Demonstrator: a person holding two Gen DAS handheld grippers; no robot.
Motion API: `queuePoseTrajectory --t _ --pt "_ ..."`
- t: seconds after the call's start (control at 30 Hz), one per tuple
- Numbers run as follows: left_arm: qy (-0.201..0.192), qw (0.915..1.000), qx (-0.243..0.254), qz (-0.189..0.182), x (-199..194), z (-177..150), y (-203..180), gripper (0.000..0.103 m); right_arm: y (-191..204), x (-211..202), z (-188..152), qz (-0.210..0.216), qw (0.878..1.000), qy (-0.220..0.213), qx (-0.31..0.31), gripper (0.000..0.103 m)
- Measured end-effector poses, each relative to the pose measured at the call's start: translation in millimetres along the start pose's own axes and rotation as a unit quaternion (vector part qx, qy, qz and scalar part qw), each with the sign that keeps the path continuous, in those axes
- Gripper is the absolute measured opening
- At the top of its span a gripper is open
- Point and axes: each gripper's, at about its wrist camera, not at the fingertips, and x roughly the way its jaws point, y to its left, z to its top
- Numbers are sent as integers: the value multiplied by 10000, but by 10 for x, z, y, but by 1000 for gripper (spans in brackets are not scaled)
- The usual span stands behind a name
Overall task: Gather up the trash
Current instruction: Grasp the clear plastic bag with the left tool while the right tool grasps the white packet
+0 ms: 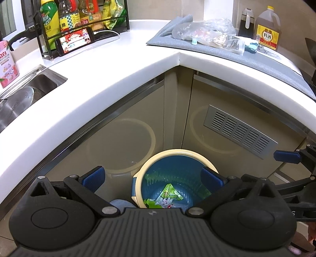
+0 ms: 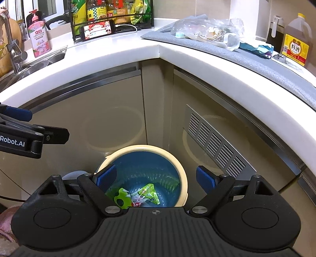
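A blue bin with a cream rim (image 1: 197,155) (image 2: 158,148) stands on the floor in the cabinet corner. Green and white wrappers (image 1: 167,194) (image 2: 142,194) lie inside it. My left gripper (image 1: 153,177) is open and empty above the bin. My right gripper (image 2: 156,178) is open and empty above the bin too. A pile of clear plastic bags and scraps (image 1: 209,32) (image 2: 209,31) lies on a grey mat (image 1: 266,63) (image 2: 256,61) on the counter, far from both grippers. A teal wrapper (image 1: 251,46) (image 2: 256,48) lies beside the pile.
The white L-shaped counter (image 1: 122,63) (image 2: 122,53) overhangs the cabinets. A sink (image 1: 23,93) is at the left. A rack of bottles (image 1: 79,17) and a lit phone (image 1: 77,40) stand at the back. A cooking wine jug (image 1: 267,29) (image 2: 296,41) stands at the right.
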Motion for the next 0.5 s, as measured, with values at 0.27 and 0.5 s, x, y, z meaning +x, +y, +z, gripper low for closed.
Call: queuePoseTrajectory --t 0.27,0.5 --pt "52 10000 -62 -10 35 198 35 103 -175 -64 116 173 9990 -308 279 89" --pt "-146 9997 -193 55 36 561 106 103 -459 -228 578 254 9928 -1111 367 96"
